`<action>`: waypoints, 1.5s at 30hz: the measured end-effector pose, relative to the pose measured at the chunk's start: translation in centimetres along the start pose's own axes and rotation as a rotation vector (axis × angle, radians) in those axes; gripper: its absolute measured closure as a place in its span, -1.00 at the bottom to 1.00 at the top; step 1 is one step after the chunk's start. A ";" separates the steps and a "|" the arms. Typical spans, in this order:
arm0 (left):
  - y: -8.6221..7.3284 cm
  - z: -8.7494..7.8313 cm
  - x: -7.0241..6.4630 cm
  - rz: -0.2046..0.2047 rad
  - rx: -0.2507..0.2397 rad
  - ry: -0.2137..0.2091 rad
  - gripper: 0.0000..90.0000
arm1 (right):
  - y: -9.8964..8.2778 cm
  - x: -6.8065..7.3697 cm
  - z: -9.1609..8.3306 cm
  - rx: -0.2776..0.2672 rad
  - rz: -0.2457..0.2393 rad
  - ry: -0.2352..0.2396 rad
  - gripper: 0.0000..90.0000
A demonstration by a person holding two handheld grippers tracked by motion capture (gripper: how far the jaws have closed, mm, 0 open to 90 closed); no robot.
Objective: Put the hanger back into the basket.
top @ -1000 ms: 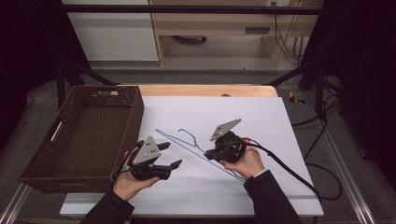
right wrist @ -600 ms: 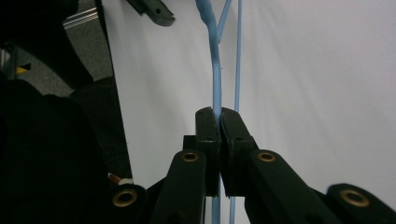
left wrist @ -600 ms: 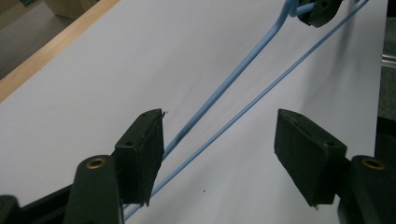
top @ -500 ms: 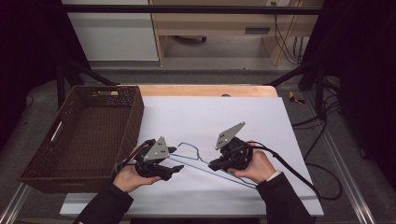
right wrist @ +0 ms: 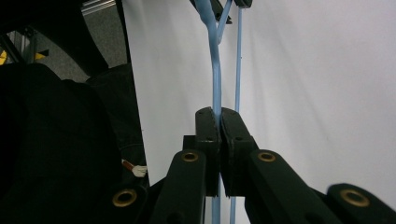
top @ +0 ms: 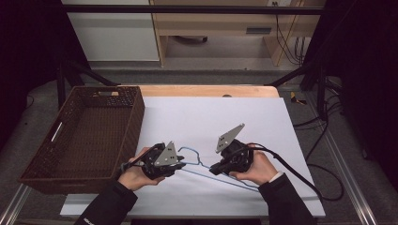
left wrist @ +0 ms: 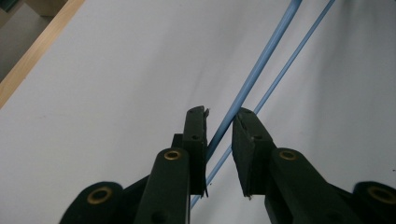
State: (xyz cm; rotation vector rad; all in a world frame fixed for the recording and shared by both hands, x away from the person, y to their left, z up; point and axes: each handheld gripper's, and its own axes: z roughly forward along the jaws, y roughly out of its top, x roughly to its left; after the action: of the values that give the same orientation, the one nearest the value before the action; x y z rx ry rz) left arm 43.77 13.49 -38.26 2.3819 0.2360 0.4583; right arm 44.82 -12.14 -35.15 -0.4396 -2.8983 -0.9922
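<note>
The blue wire hanger (top: 197,165) lies near the front of the white desk (top: 263,117), right of the wicker basket (top: 84,136). The right tongs (right wrist: 218,122) pinch its wire; the left tongs (left wrist: 219,128) have just been closing around another strand, a gap remaining. If they close off-centre, the thin wire may slip out, and the hanger could swing or twist.

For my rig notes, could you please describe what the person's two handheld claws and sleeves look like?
Both claws, left and right, are black, each topped by a grey three-cornered plate with dark dots. Brass-coloured rivets dot their flat black fingers. A black cable trails from the right one. Dark sleeves.
</note>
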 end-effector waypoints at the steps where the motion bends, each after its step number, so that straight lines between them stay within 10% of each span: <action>1: 0.0 0.0 -0.1 0.008 0.000 0.002 0.70 | 0.0 0.0 0.0 0.000 0.002 0.001 0.95; 11: 0.5 -0.1 -1.2 0.101 0.032 -0.022 0.93 | -0.1 -0.5 -0.5 0.002 0.005 -0.031 0.95; 24: 1.5 -0.7 -1.5 0.021 0.047 -0.004 0.95 | -0.1 -0.5 -1.3 -0.034 0.011 -0.077 0.77; 38: 4.1 -2.4 0.3 -0.121 0.055 0.154 0.96 | -3.4 -1.1 -8.0 -0.401 0.137 -0.447 -0.42; 45: 6.0 -4.5 2.2 -0.156 0.068 0.195 0.96 | -6.7 -0.9 -10.1 -0.501 0.225 -0.548 -0.70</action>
State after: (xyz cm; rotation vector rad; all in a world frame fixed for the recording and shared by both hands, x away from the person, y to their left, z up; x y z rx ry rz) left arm 44.36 12.39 -30.56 2.3626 0.5296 0.6173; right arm 43.28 -23.60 -31.22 -1.2042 -2.8818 -1.7943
